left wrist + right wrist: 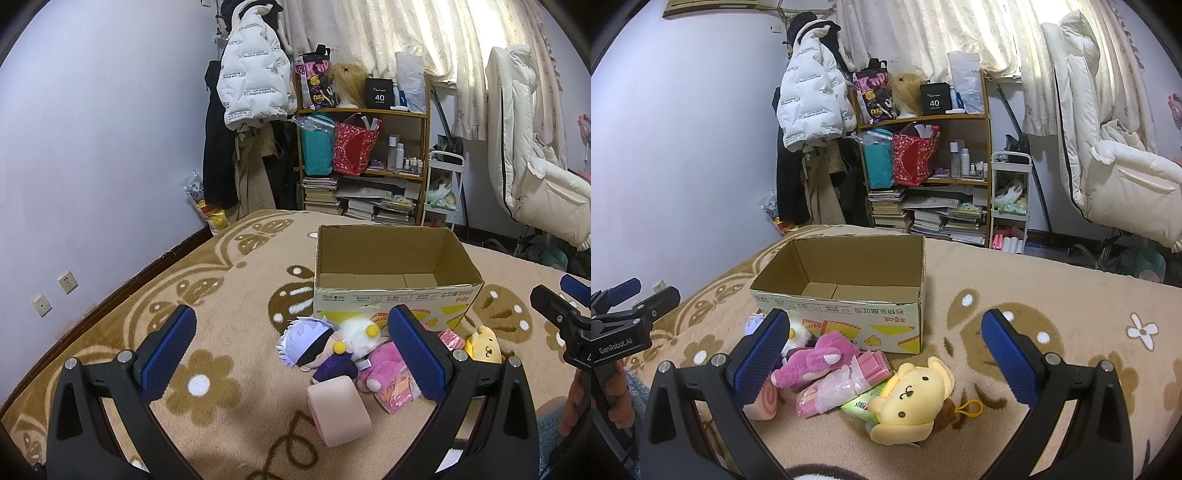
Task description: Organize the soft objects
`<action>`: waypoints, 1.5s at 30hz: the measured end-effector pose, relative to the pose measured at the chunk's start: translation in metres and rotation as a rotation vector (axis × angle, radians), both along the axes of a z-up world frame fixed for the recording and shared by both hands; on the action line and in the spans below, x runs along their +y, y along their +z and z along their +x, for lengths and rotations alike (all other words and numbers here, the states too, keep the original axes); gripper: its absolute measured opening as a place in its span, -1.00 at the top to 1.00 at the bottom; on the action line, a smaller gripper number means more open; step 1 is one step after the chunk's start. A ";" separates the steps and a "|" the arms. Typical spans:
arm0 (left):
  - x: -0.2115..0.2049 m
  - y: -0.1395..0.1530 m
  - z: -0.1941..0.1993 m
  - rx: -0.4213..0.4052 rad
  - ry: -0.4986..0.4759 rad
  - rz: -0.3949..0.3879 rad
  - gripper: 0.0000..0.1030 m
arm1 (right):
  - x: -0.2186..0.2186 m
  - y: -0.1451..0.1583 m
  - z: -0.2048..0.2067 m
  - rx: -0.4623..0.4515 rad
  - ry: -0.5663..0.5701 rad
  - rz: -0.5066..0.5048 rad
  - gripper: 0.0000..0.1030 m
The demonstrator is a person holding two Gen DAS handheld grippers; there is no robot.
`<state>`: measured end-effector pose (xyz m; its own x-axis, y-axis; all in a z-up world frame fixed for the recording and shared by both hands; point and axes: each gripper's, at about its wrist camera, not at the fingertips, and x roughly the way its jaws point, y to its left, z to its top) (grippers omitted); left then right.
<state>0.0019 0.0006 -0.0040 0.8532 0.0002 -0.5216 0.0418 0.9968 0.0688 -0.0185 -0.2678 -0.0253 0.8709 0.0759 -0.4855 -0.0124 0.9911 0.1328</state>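
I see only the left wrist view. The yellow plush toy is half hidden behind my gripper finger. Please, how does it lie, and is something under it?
Observer: The yellow plush toy lies face up on the blanket, apart from the box. A green packet sticks out from under its left side.
Operator: Is the right gripper holding something?
Observer: No. The right gripper is open and hangs above the pile with nothing between its fingers.
Operator: The pink block near me, what is on its end?
Observer: The pink block shows a red spiral on its end, like a cake roll.
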 end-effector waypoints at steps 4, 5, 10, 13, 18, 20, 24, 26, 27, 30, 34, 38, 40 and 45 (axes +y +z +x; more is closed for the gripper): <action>0.000 0.000 0.000 0.001 -0.002 0.000 -0.99 | 0.000 0.000 0.000 0.000 0.001 -0.001 -1.00; 0.000 -0.001 0.000 0.002 -0.001 0.001 -0.99 | 0.000 0.000 0.000 -0.001 0.003 0.000 -1.00; 0.000 -0.003 -0.001 0.002 0.000 0.003 -0.99 | -0.001 -0.005 -0.001 0.003 0.001 0.006 -1.00; 0.000 -0.003 0.000 0.003 -0.001 0.003 -0.99 | 0.001 -0.006 0.000 0.001 -0.001 0.008 -1.00; 0.000 -0.003 0.000 0.005 -0.002 0.002 -0.99 | 0.000 -0.013 0.002 0.006 -0.001 0.007 -1.00; 0.000 -0.003 0.000 0.004 -0.002 0.003 -0.99 | -0.001 -0.011 0.002 0.005 -0.001 0.007 -1.00; 0.000 -0.004 0.000 0.004 -0.001 0.004 -0.99 | -0.001 -0.011 0.002 0.005 0.000 0.007 -1.00; -0.001 -0.004 -0.001 0.001 -0.003 0.004 -0.99 | 0.000 -0.013 0.001 0.005 0.002 0.004 -1.00; -0.001 -0.005 -0.001 -0.002 -0.007 0.003 -0.99 | 0.000 -0.013 0.001 0.005 0.001 0.006 -1.00; -0.002 -0.005 -0.001 -0.002 -0.007 0.007 -0.99 | 0.001 -0.013 0.001 0.007 0.002 0.009 -1.00; 0.000 -0.006 0.002 0.026 0.000 0.007 -0.99 | 0.001 -0.013 0.001 0.009 0.002 0.012 -1.00; 0.002 -0.007 0.009 0.064 0.010 0.005 -0.99 | 0.003 -0.016 -0.001 0.016 0.000 0.021 -1.00; 0.004 -0.011 0.014 0.093 0.012 0.002 -0.99 | 0.003 -0.017 -0.001 0.021 -0.001 0.017 -1.00; -0.001 -0.022 0.024 0.162 0.014 0.030 -0.99 | 0.005 -0.015 0.007 0.062 -0.012 -0.003 -1.00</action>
<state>0.0262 -0.0004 -0.0264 0.7575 0.0291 -0.6522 0.0413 0.9949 0.0923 -0.0119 -0.2625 -0.0400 0.8398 0.0646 -0.5390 0.0075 0.9914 0.1305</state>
